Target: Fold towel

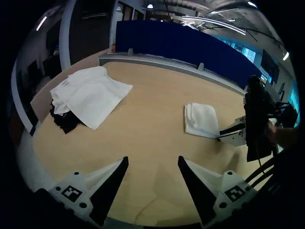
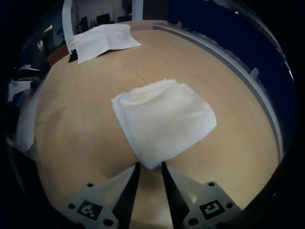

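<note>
Towel [image 2: 164,118], folded, lies mid-table with its near corner between the tips of our right gripper [image 2: 150,166]. Those fingers stand narrowly apart, and we cannot tell whether they pinch it. Our left gripper [image 1: 152,158] is spread wide over the bare table [image 1: 152,99]. Near the far edge, a loose white cloth [image 1: 91,93] covers something dark [image 1: 65,120].

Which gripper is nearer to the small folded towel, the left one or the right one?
Right. The right gripper sits at the near corner of the folded towel. The left gripper is open, farther back, with bare table between it and the towel.
</note>
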Demonstrator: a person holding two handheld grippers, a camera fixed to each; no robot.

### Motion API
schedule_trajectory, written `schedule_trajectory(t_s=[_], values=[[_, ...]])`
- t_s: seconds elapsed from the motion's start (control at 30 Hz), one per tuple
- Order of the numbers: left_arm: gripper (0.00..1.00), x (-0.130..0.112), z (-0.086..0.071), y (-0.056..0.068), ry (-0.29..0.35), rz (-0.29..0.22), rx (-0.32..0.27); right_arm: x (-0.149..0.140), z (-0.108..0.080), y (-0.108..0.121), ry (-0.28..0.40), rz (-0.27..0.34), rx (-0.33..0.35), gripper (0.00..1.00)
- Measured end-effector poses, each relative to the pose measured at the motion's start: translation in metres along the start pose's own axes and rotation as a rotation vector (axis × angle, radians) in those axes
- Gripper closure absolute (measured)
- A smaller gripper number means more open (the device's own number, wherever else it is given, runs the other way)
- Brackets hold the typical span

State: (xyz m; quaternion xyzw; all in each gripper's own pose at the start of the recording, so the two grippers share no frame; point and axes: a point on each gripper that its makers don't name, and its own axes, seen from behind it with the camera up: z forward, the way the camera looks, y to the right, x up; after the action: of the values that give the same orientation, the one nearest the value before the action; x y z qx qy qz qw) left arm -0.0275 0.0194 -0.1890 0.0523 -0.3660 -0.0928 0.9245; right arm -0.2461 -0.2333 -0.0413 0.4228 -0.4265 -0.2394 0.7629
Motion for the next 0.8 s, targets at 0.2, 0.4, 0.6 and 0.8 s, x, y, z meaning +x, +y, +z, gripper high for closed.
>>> schedule_trajectory(t_s=[0.2,0.4,0.6,0.8], values=[[0.03,-0.001,0.002,0.002,-0.003,0.004,-0.002,0.0,0.003,-0.003,0.005,0.023,0.01,0.76],[0.03,-0.001,0.003,0.004,-0.003,0.006,-0.005,0.002,0.004,-0.003,0.017,0.027,0.007,0.96],[0.03,0.001,0.003,0.006,-0.002,0.012,-0.005,0.006,0.0,0.002,0.034,-0.007,-0.019,0.98],[0.04,0.006,0.003,0.006,0.004,0.014,-0.007,0.03,-0.016,0.012,0.093,-0.034,-0.06,0.98]])
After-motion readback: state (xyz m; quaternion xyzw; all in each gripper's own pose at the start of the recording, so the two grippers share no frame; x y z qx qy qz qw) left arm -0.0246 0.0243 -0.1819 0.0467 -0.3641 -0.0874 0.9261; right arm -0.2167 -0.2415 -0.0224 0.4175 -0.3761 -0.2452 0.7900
